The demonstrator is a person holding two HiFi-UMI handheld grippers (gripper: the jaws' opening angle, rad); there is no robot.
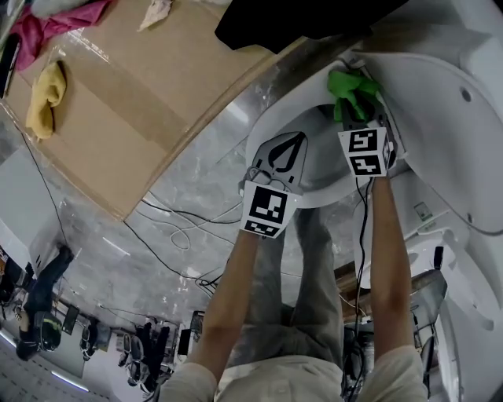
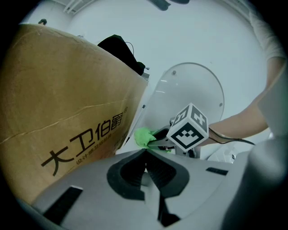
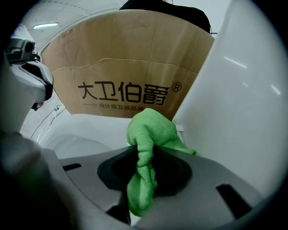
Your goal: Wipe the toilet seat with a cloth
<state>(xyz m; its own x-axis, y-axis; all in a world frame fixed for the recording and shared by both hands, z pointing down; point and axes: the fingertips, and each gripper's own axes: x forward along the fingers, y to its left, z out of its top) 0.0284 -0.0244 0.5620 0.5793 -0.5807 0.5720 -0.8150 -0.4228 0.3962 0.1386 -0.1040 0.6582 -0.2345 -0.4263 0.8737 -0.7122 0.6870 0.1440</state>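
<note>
Head view: right gripper (image 1: 351, 106) pinches green cloth (image 1: 346, 82) at the rear of the toilet seat (image 1: 271, 123), beside raised lid (image 1: 448, 126). Left gripper (image 1: 292, 145) has jaws pressed together, empty, over the bowl. Cardboard box (image 1: 118, 118) crowds close beside the seat; cables (image 1: 177, 228) on floor.

We count two grippers, the left gripper (image 1: 292, 145) and the right gripper (image 1: 350, 102); two marker cubes (image 1: 266, 208) (image 1: 366, 151); one green cloth (image 1: 346, 82); one toilet seat (image 1: 322, 192); one toilet lid (image 1: 440, 118); one cardboard box (image 1: 118, 102); one yellow cloth (image 1: 47, 98); one pink cloth (image 1: 55, 27); one beige rag (image 1: 156, 12).
</note>
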